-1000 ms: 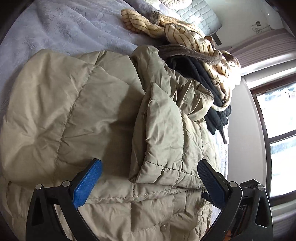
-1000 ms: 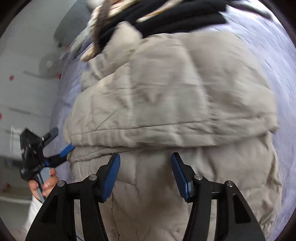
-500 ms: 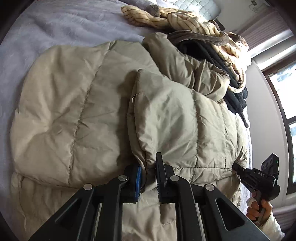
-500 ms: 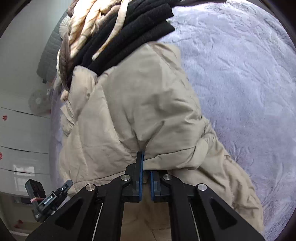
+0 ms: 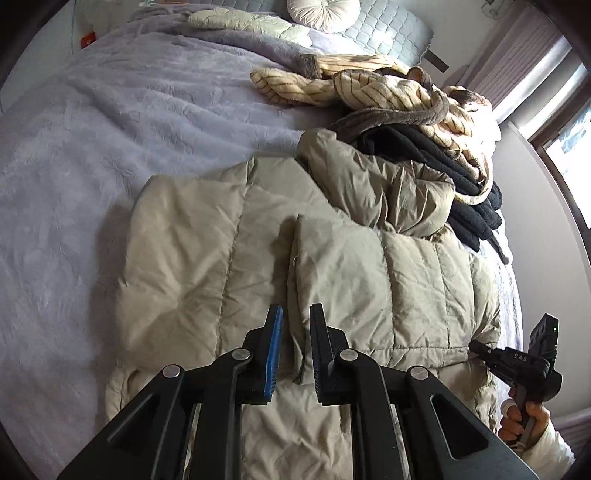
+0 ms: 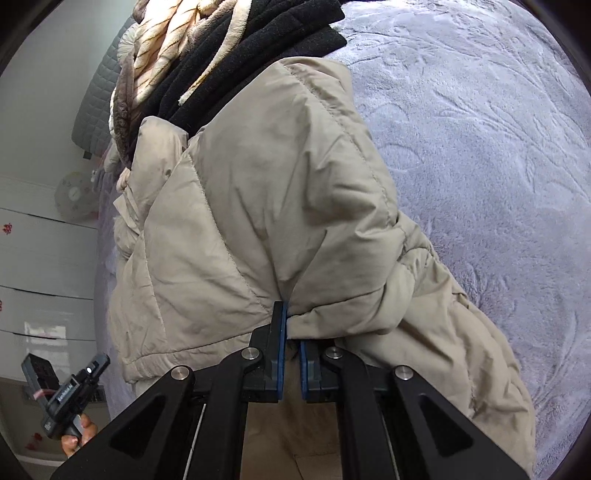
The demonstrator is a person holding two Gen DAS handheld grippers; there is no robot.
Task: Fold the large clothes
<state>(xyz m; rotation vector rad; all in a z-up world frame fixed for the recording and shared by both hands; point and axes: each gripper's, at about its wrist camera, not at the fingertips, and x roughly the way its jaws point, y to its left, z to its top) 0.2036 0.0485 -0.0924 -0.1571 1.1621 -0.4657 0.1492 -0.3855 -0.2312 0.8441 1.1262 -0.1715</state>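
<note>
A beige quilted puffer jacket (image 5: 229, 243) lies on a lavender bed cover, one side folded over the body. My left gripper (image 5: 295, 317) is shut on the edge of the folded jacket flap, with fabric pinched between the blue pads. My right gripper (image 6: 291, 321) is shut on a fold of the same jacket (image 6: 266, 192) at its other edge. The right gripper also shows at the lower right of the left wrist view (image 5: 480, 349). The left gripper shows at the lower left of the right wrist view (image 6: 101, 363).
A pile of black fleece (image 5: 454, 177) and a cream striped blanket (image 5: 380, 88) lies at the jacket's far end. The lavender bed cover (image 5: 92, 155) spreads to the left. Pillows (image 5: 325, 11) are at the headboard. A window is at the right.
Both grippers went from open to shut on the jacket's edges. They have since lifted and drawn back, so more of the bed shows.
</note>
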